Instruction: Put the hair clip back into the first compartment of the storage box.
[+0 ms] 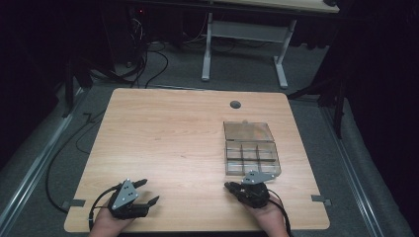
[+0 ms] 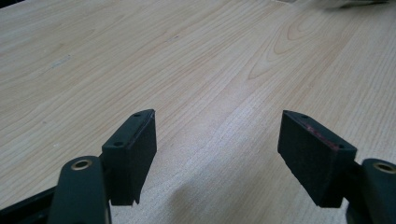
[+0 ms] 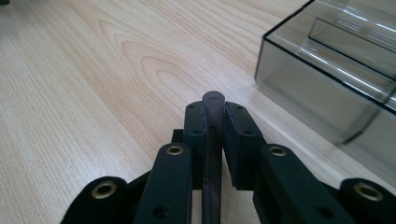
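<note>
high view: a clear compartment box (image 1: 252,154), lid open, sits right of centre on the wooden surface (image 1: 163,143). left gripper view: left gripper (image 2: 217,149) jaws spread wide, empty. right gripper view: right gripper (image 3: 214,122) jaws clamp a thin dark strip (image 3: 213,140) beside the box.

Item count, by kind:

- Tabletop (image 1: 163,133), light wood: one. Round cable port (image 1: 235,104) near far edge: one.
- Hand-held gripper: two. Left hand-held gripper (image 1: 146,192), jaws spread apart; right hand-held gripper (image 1: 230,186), jaws closed on one thin dark flat piece (image 3: 213,130).
- Jaws per gripper: two.
- Grey three-cornered plates on grippers: two.
- Clear smoky compartment box (image 1: 252,158): one, lid (image 1: 248,131) open, one. Compartments visible from high view: six, in two rows of three.
- Grey tabs at tabletop side edges: two.
- White-framed desk (image 1: 247,34) beyond: one.
</note>
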Available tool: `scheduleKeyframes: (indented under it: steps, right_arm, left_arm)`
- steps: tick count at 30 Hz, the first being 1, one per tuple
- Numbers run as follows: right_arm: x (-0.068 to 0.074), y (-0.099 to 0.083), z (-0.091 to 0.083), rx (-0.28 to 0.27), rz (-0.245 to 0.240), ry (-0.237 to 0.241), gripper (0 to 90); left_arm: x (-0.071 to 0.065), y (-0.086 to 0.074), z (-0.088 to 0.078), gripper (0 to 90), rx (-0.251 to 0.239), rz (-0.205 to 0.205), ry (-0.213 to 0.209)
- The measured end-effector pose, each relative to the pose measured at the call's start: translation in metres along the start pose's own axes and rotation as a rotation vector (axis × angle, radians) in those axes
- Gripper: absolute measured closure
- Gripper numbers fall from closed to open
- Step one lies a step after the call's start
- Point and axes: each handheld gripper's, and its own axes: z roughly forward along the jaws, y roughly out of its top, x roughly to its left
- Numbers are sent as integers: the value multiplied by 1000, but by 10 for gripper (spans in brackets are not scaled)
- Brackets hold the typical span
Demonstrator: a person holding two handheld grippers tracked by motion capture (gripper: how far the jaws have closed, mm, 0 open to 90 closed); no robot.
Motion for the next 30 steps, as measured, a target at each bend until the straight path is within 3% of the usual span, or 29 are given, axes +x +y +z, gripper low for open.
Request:
scheduleKeyframes:
  steps: [17, 25, 30]
  right_arm:
    - [-22, -19, -24, 10, 58, -104, 799]
    - [-30, -28, -24, 29, 96, -119, 799]
    - [-31, -28, -25, 24, 94, -117, 798]
  left_arm:
    - [0, 0, 0, 286, -1, 1, 0]
    - [0, 0, 0, 286, -3, 2, -2]
    - [0, 0, 0, 286, -3, 3, -3]
